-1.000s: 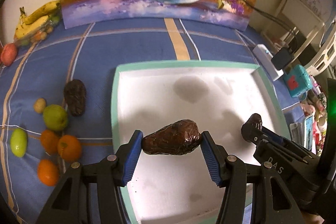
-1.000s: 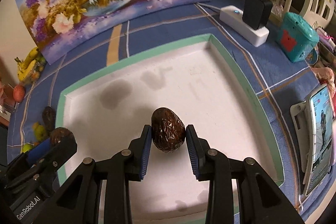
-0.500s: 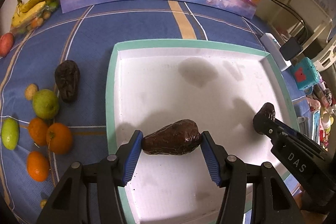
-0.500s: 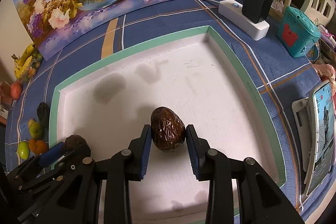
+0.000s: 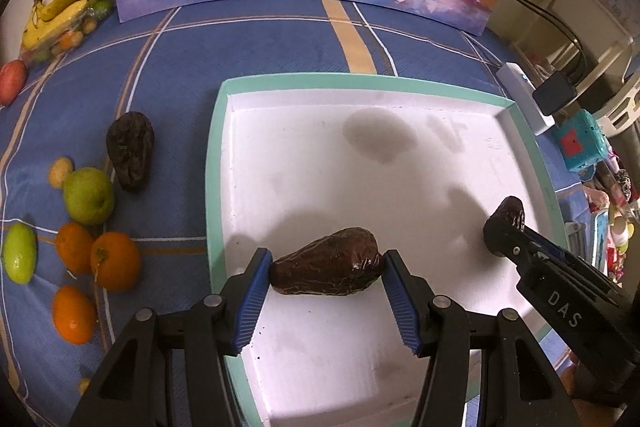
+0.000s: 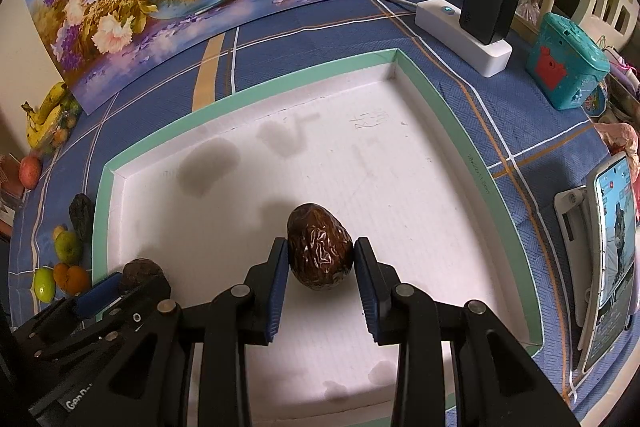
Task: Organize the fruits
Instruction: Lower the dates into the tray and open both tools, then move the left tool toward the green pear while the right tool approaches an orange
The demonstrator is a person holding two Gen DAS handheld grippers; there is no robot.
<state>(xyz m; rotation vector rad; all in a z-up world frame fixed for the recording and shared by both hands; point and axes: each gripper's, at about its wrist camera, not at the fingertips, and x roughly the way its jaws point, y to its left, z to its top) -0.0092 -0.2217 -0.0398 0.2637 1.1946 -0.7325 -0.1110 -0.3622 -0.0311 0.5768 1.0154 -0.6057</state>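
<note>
Both grippers, left (image 5: pixel 326 273) and right (image 6: pixel 321 259), each clamp a dark avocado above the empty white tray (image 5: pixel 212 163), while other fruit (image 5: pixel 88 195) waits on the cloth at left.

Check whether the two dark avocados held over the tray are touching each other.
Apart. The left wrist view shows the left gripper clamping one avocado while the other avocado sits in the right gripper, with bare white tray between them.
</note>
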